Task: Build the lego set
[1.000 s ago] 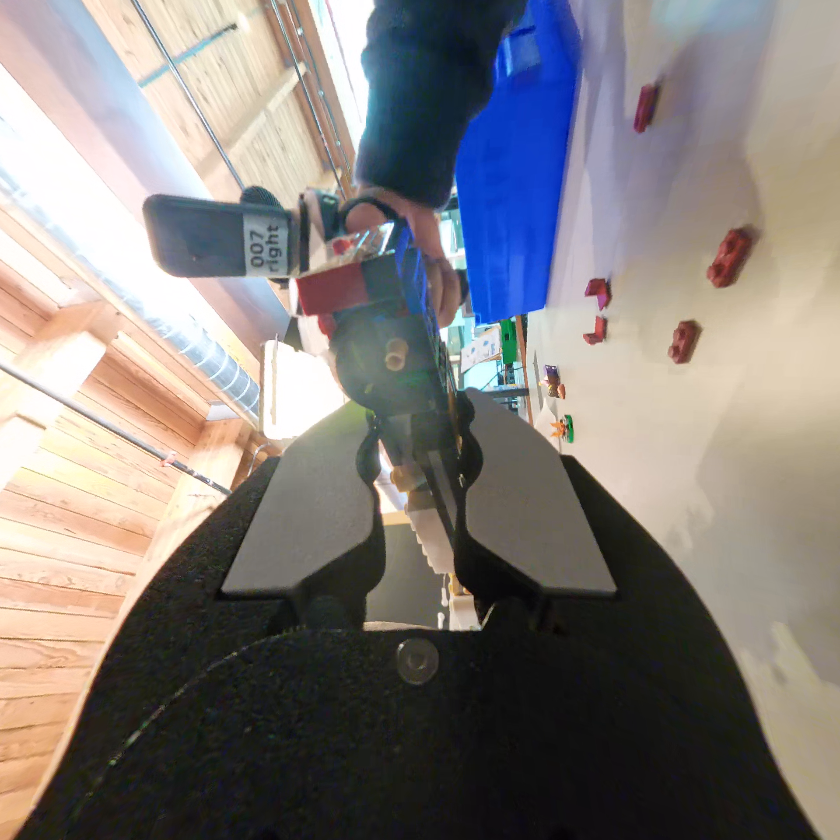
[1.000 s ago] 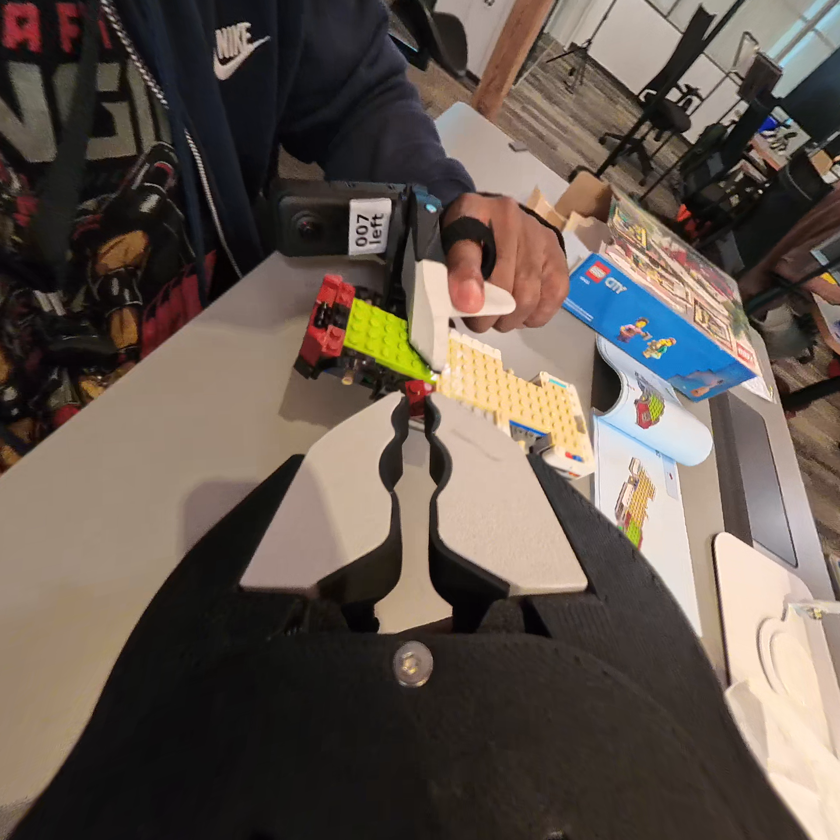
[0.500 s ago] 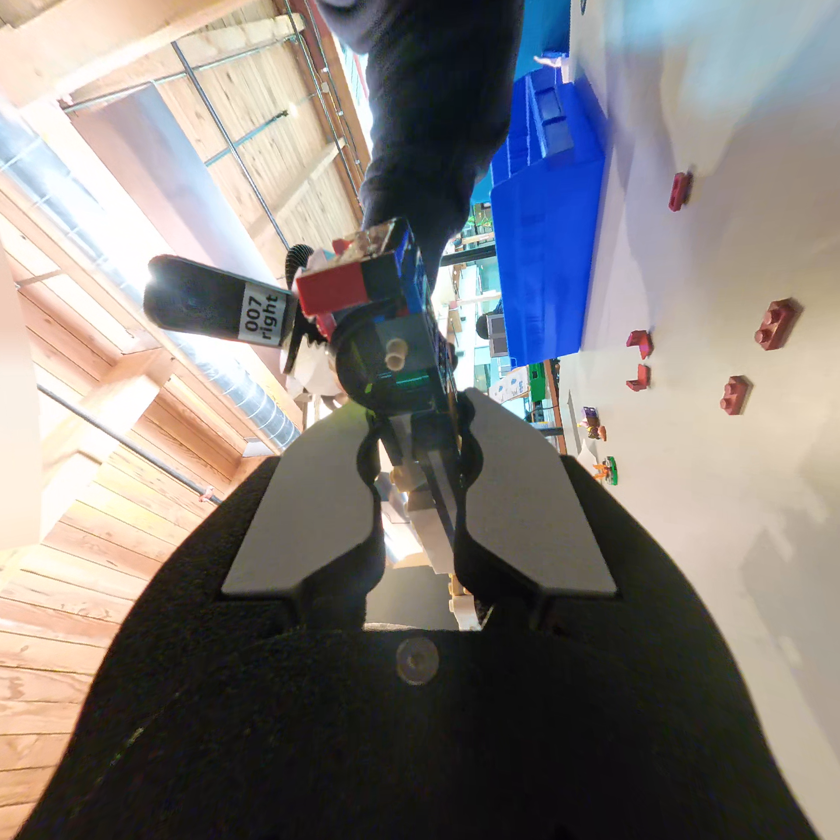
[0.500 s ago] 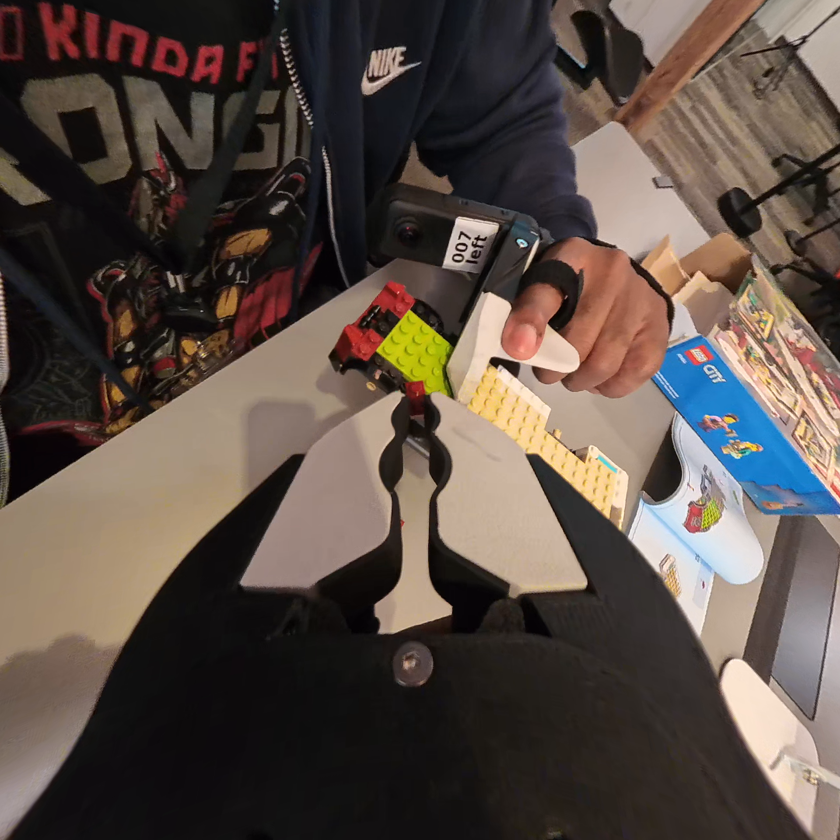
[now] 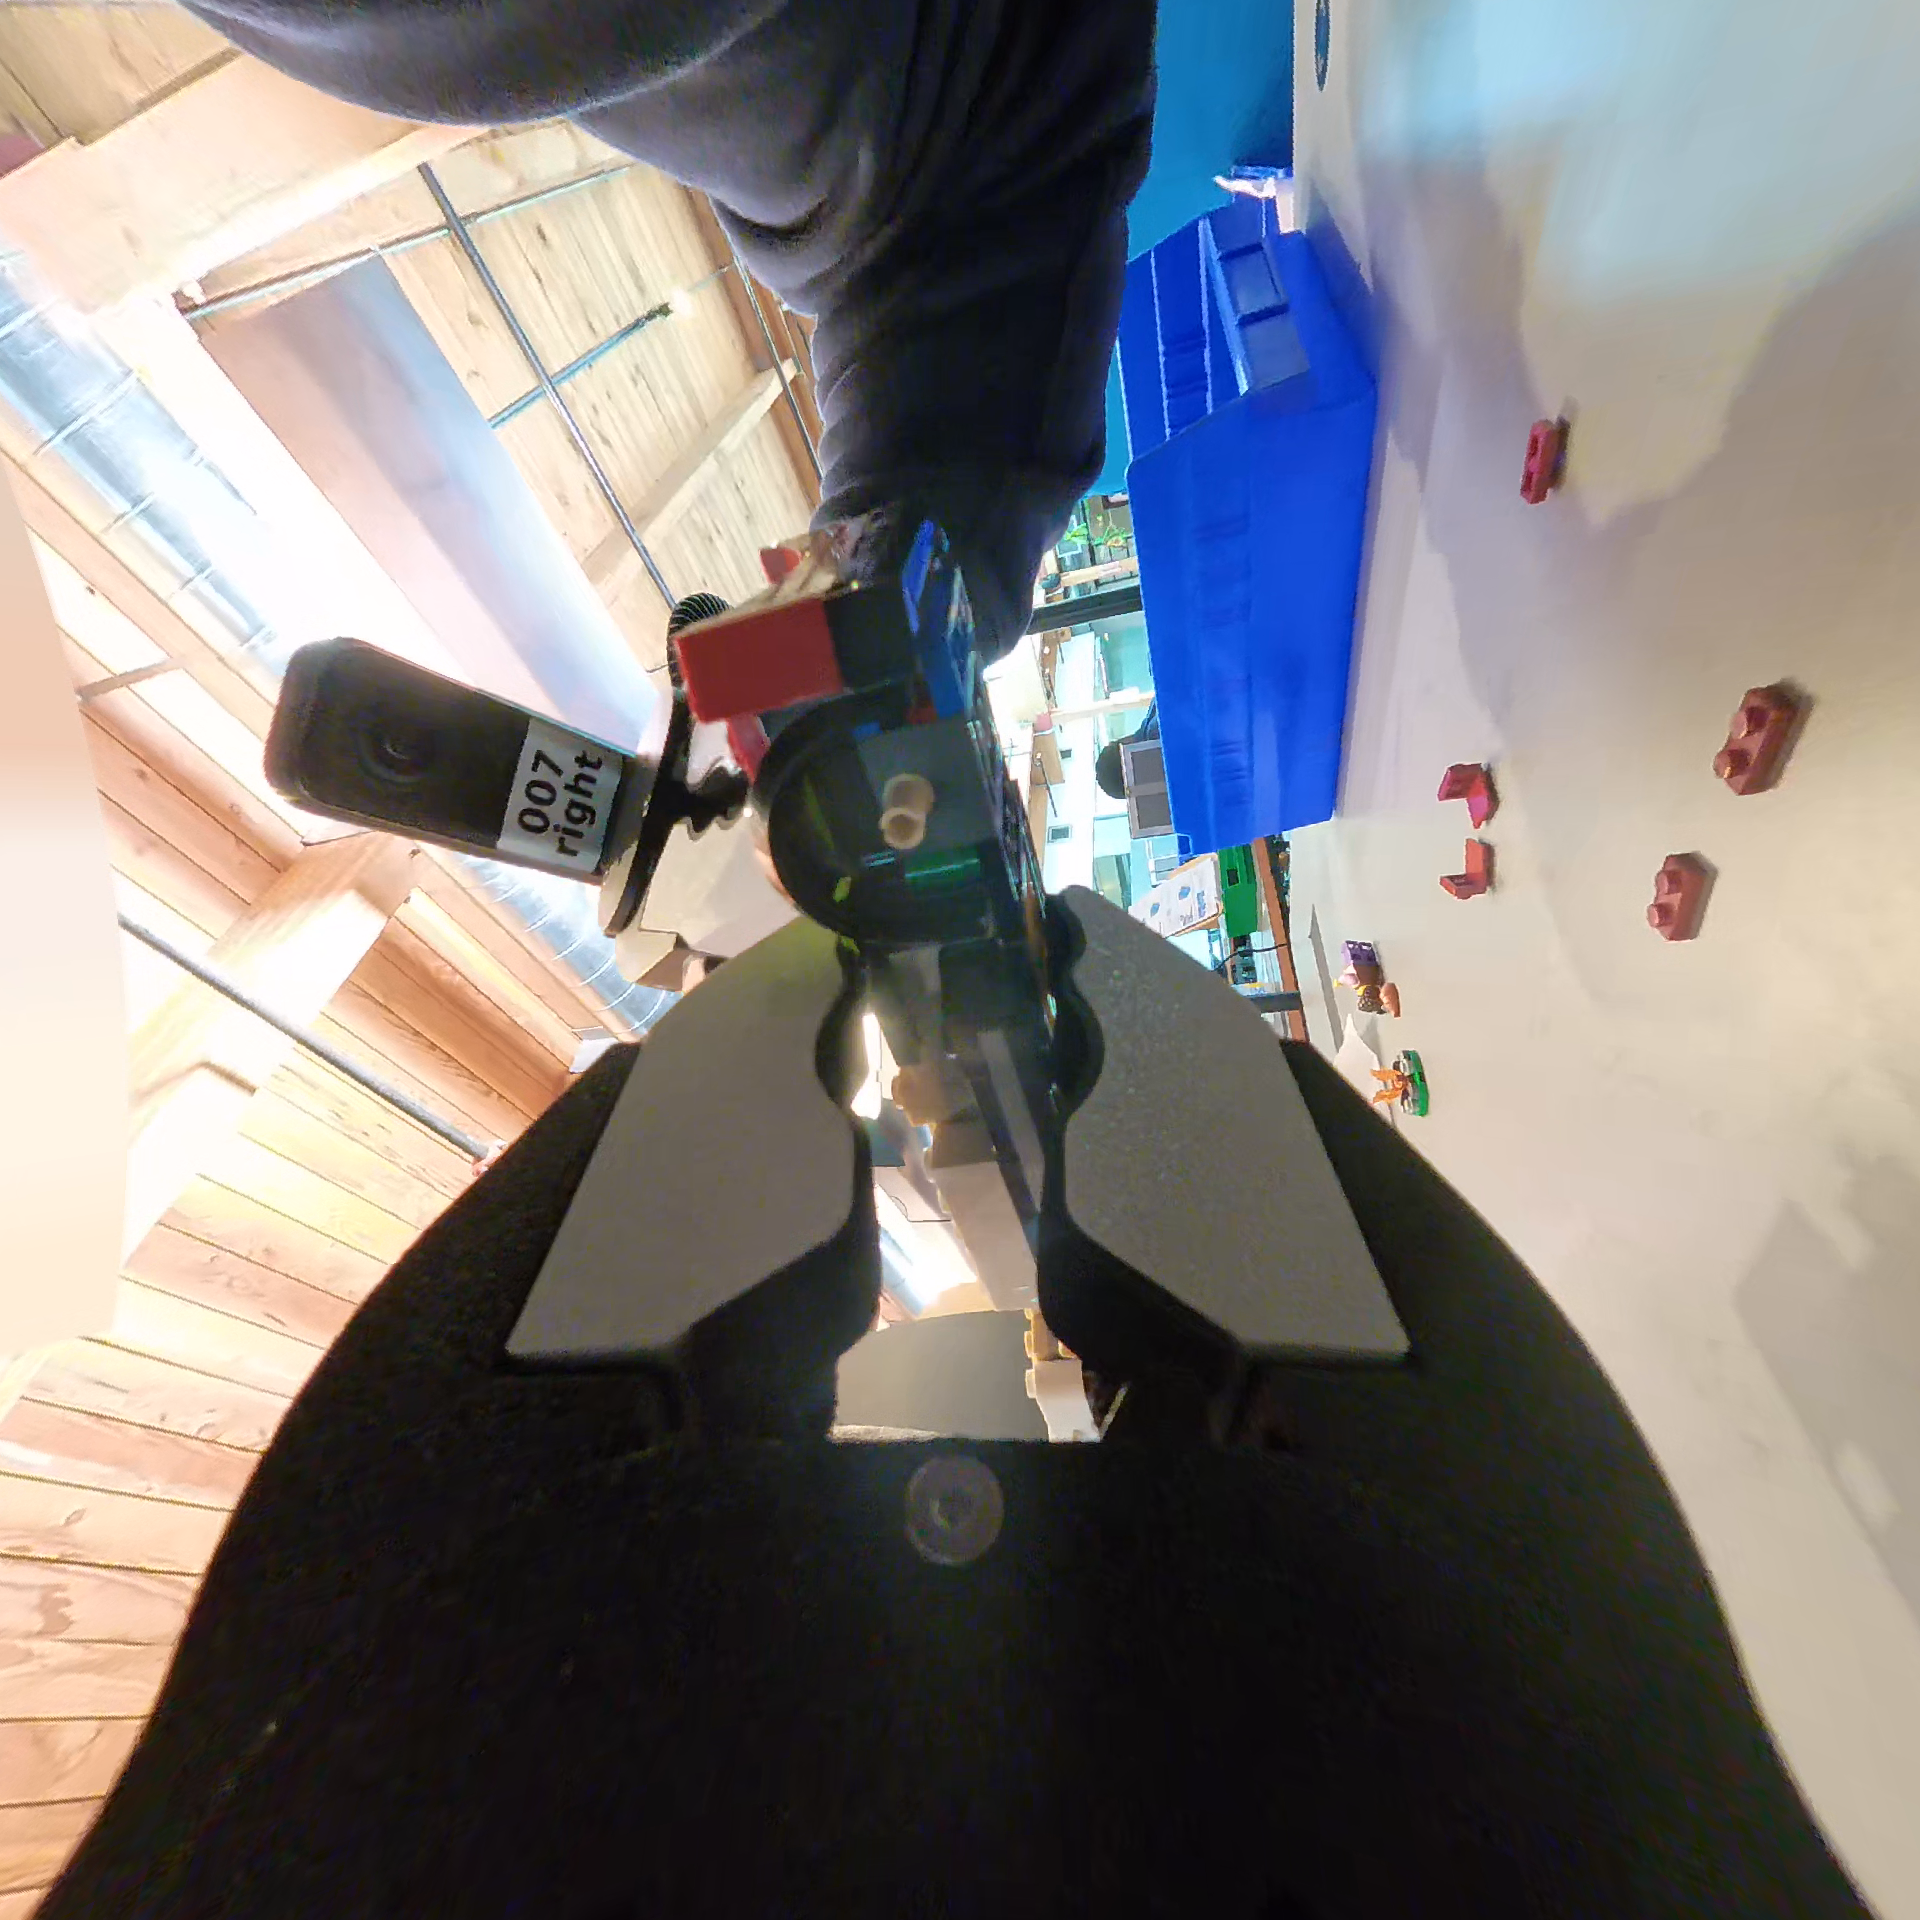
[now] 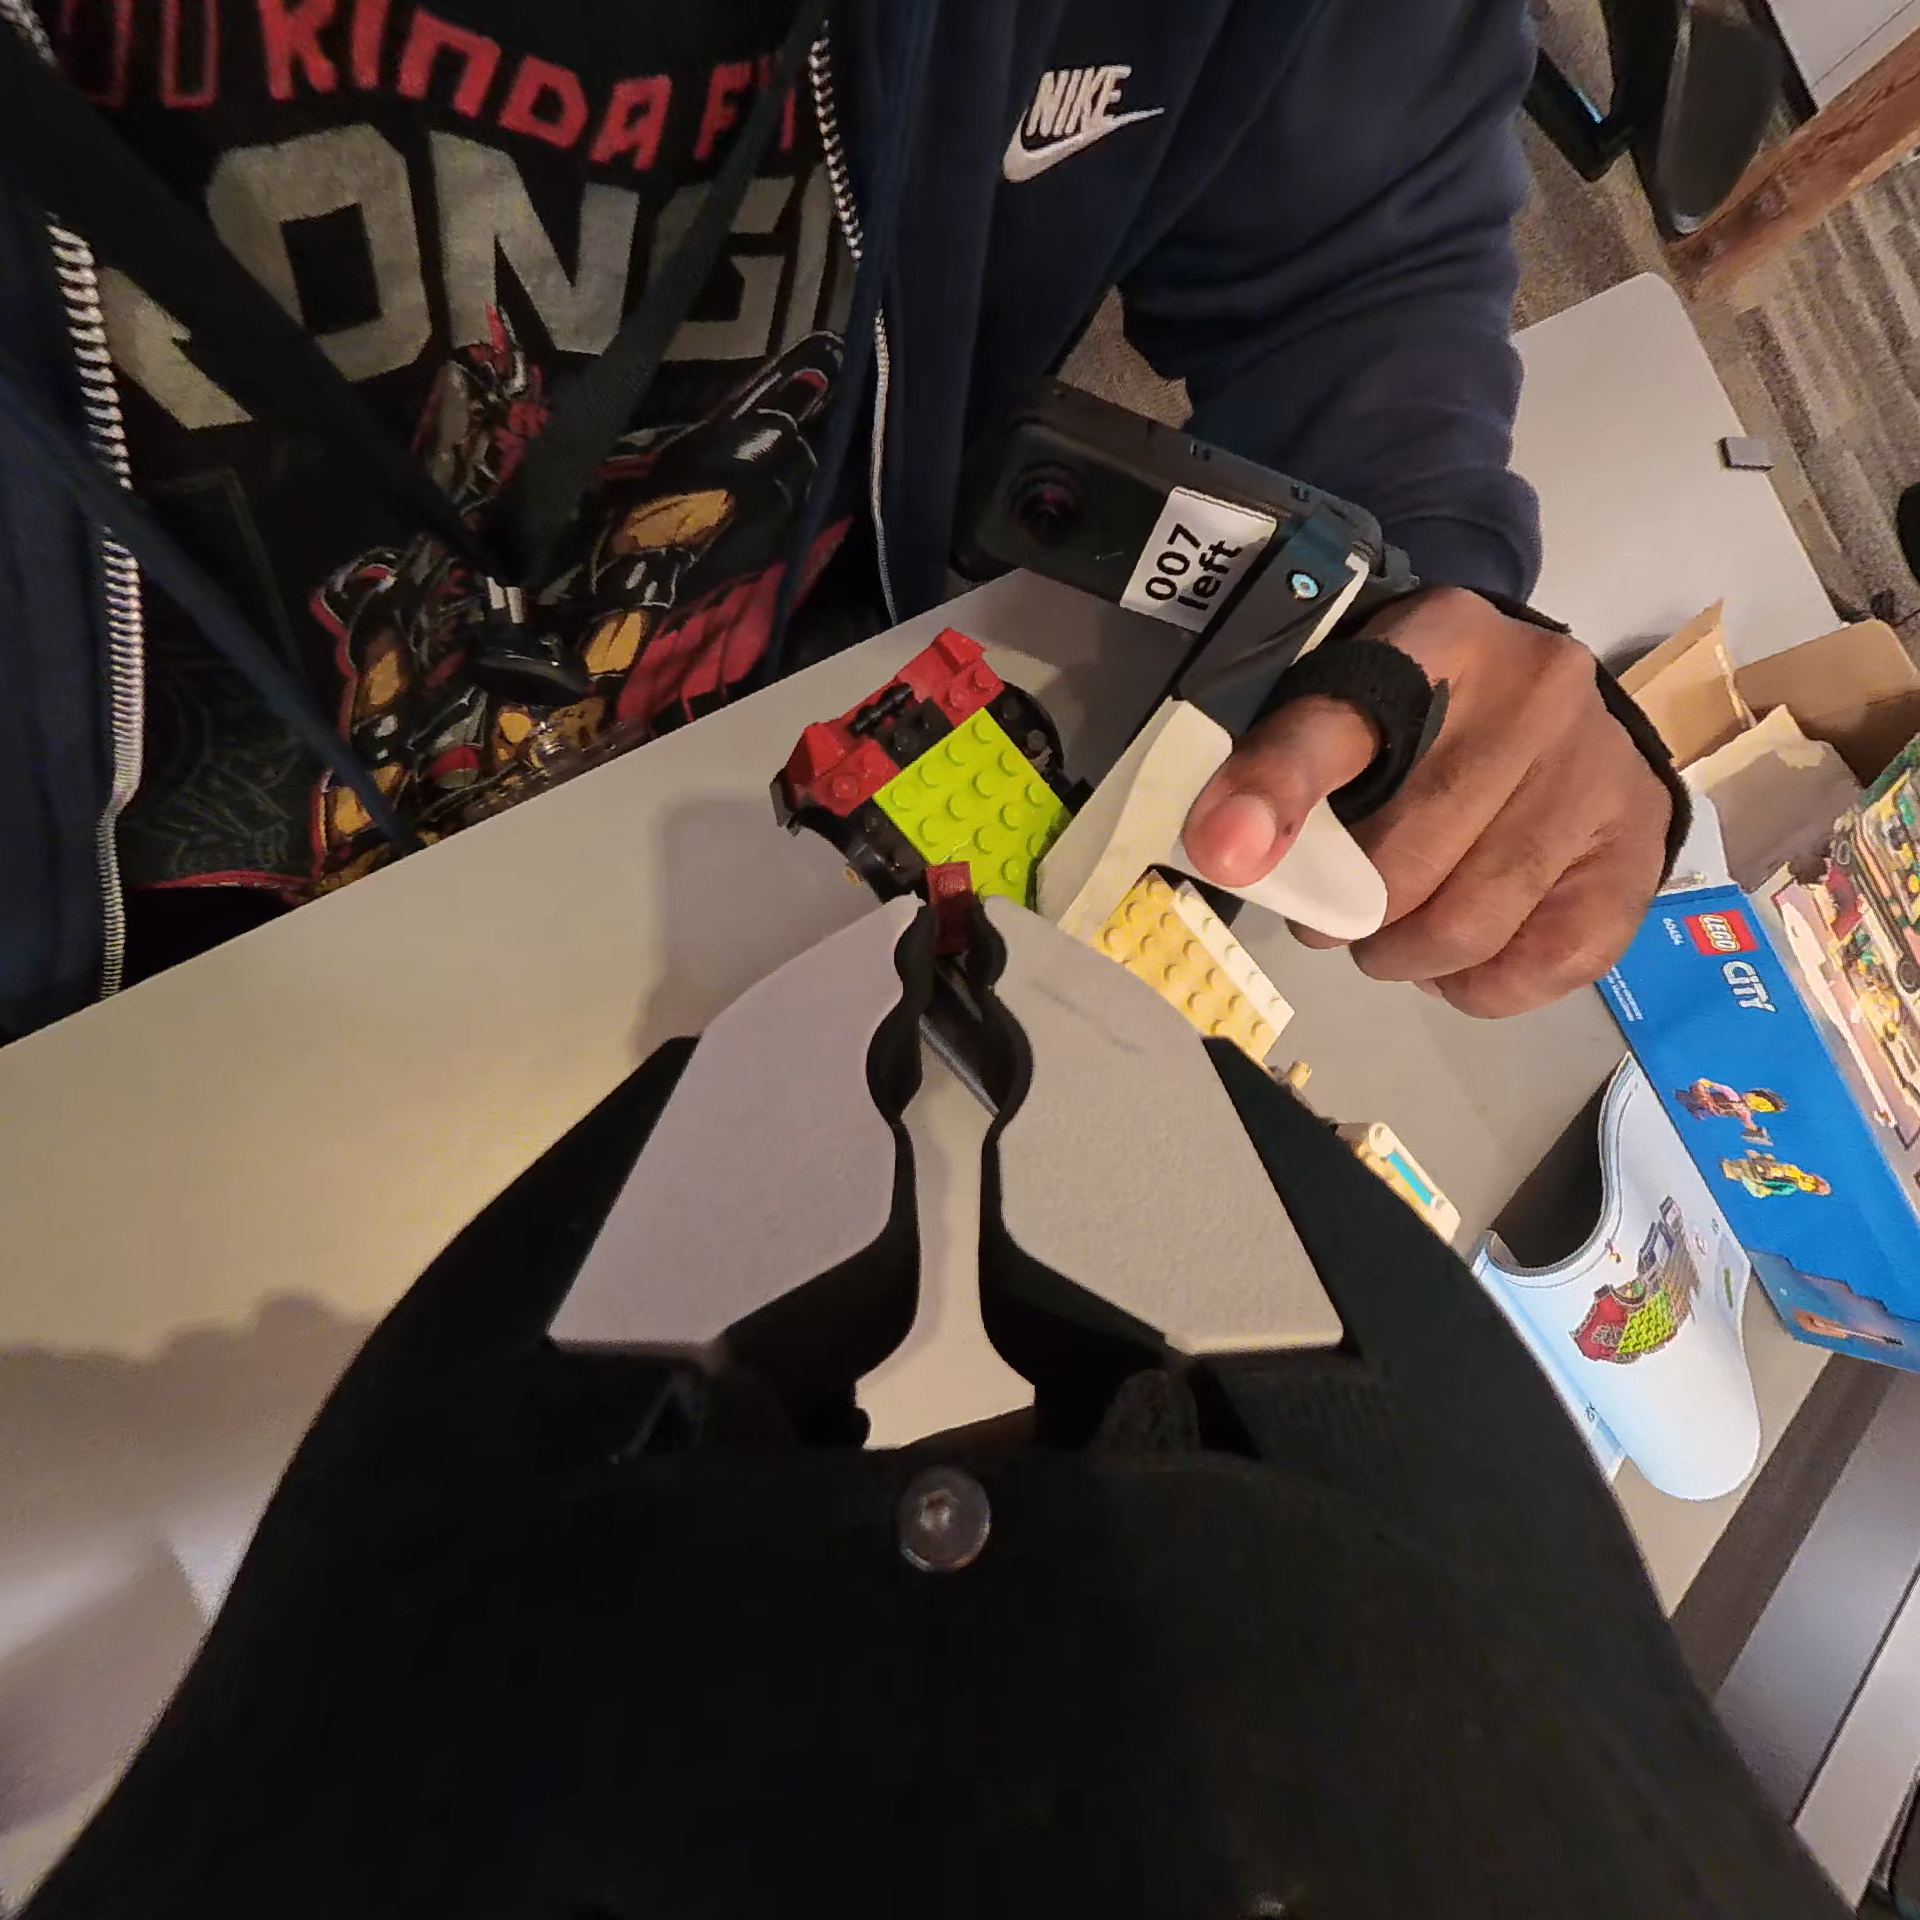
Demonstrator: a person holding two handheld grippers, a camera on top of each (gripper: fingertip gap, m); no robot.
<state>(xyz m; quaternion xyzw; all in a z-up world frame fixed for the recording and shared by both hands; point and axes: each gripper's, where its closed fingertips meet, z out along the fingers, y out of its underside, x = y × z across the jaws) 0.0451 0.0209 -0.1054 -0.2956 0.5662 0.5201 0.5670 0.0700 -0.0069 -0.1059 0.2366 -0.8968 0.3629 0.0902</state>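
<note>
1. Model (image 6: 971,795) of toy bricks hung just above the table (image 6: 416,1039), clamped in your left gripper (image 5: 951,971).
2. Your right gripper (image 6: 951,920) pinched a dark red brick (image 6: 951,894) against the model's edge.

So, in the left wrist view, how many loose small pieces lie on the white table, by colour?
Dark red pieces: 5
Purple-and-brown piece: 1
Green-and-orange piece: 1
Total: 7
</note>
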